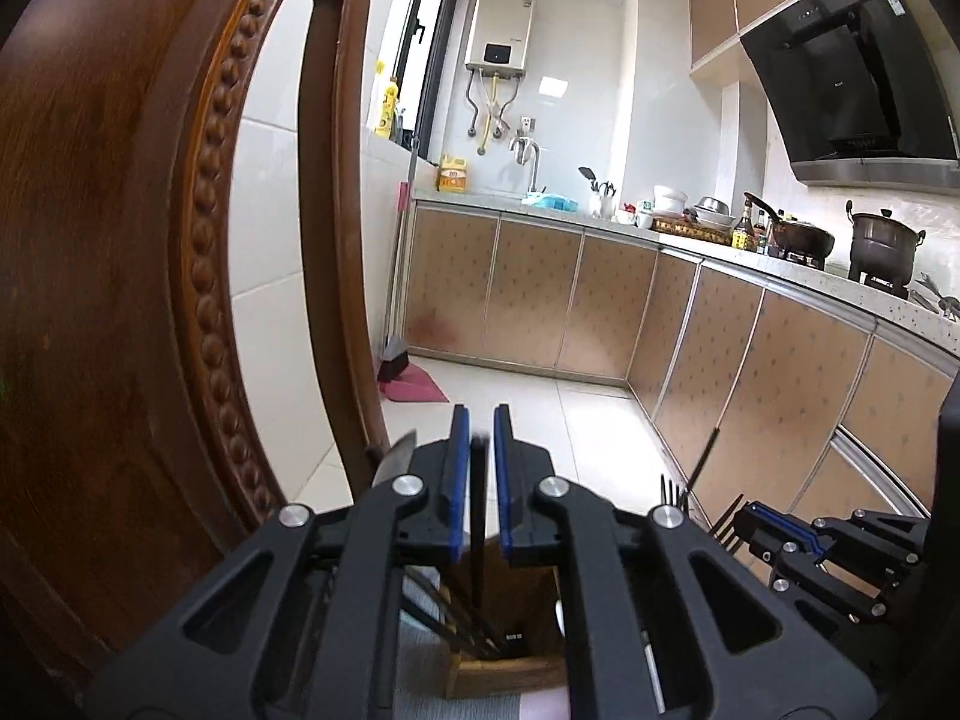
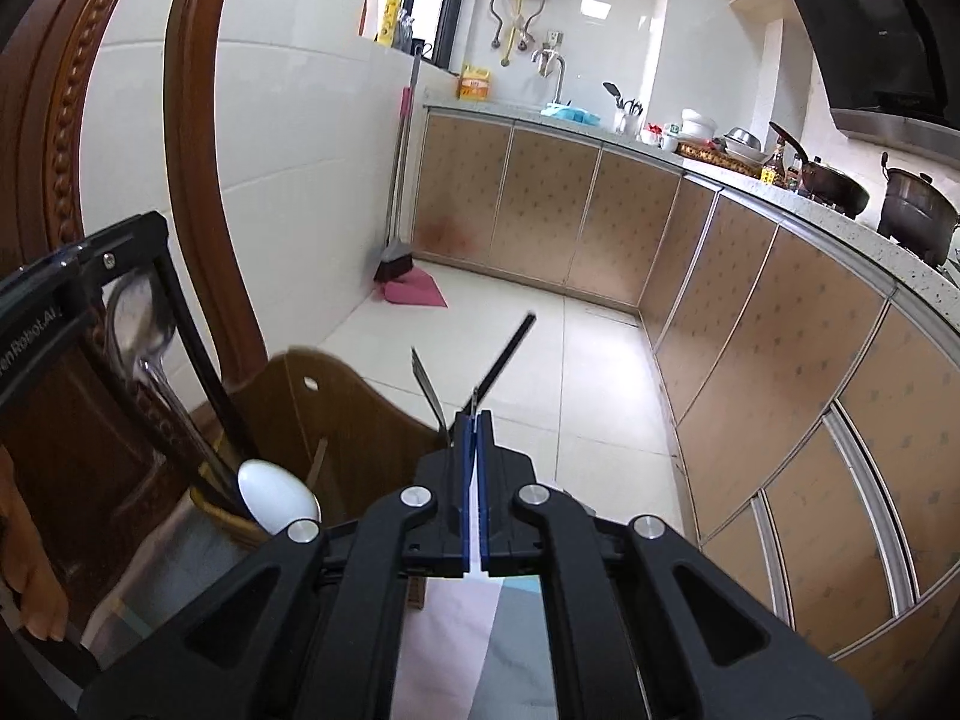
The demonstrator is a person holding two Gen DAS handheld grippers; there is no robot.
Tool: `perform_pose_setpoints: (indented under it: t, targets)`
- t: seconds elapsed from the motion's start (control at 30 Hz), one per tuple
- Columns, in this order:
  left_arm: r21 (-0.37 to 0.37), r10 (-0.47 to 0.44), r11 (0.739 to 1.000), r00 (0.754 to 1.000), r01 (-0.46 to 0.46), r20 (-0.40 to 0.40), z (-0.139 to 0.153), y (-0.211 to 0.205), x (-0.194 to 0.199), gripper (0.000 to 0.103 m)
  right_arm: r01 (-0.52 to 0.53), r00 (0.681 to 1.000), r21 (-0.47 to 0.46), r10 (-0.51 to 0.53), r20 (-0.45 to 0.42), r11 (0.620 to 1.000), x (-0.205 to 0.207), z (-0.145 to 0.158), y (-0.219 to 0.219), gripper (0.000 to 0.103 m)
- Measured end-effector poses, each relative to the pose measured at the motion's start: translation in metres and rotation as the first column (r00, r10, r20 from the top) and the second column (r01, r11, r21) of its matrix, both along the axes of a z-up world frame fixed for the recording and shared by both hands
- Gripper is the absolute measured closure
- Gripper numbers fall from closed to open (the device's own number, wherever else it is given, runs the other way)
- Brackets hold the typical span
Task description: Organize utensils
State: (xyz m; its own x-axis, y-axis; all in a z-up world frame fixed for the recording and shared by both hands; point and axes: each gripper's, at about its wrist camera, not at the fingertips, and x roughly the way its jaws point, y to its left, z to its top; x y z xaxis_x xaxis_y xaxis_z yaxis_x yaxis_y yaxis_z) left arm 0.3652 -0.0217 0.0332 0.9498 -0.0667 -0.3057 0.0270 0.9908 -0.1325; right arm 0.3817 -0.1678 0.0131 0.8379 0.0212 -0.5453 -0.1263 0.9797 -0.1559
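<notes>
Kitchen floor and cabinets (image 1: 540, 294) behind. Left gripper (image 1: 482, 450) sits narrowly parted with a dark utensil handle (image 1: 478, 498) between its pads, over the wooden holder (image 1: 510, 648). Right gripper (image 2: 476, 456) is clamped on a thin black utensil (image 2: 507, 354), beside that holder.

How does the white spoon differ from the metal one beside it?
The white spoon is plain white and sits low; the metal spoon is shiny steel and rises much higher. The white spoon's bowl looks rounder, the metal spoon's longer. Both stand bowl end up.
</notes>
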Motion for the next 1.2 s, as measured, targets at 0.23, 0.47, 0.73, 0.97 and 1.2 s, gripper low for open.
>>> perform_pose_setpoints:
  t: [0.23, 0.47, 0.73, 0.97, 1.2]
  targets:
    - [0.045, -0.076, 0.996, 0.997, 0.075, 0.018, 0.002, -0.004, -0.046, 0.048, -0.010, 1.000, 0.063, 0.010, -0.011, 0.998, -0.035, 0.012, -0.016, 0.058]
    - [0.125, -0.118, 0.984, 0.991, 0.125, -0.060, -0.040, -0.011, -0.104, 0.045, -0.015, 0.996, 0.111, 0.025, -0.089, 0.994, -0.097, 0.000, -0.044, 0.054]
    - [0.070, -0.194, 0.956, 0.794, 0.284, -0.576, -0.155, -0.035, -0.056, 0.045, 0.120, 0.885, 0.187, -0.020, -0.464, 0.975, -0.057, -0.118, -0.057, 0.057]
    - [0.075, -0.148, 0.962, 0.733, 0.262, -0.664, -0.188, -0.041, -0.044, 0.047, 0.180, 0.852, 0.171, -0.067, -0.519, 0.969, -0.056, -0.149, -0.060, 0.057]
    - [0.072, -0.159, 0.958, 0.721, 0.279, -0.675, -0.197, -0.050, -0.044, 0.041, 0.182, 0.848, 0.158, -0.074, -0.526, 0.971, -0.057, -0.154, -0.062, 0.057]
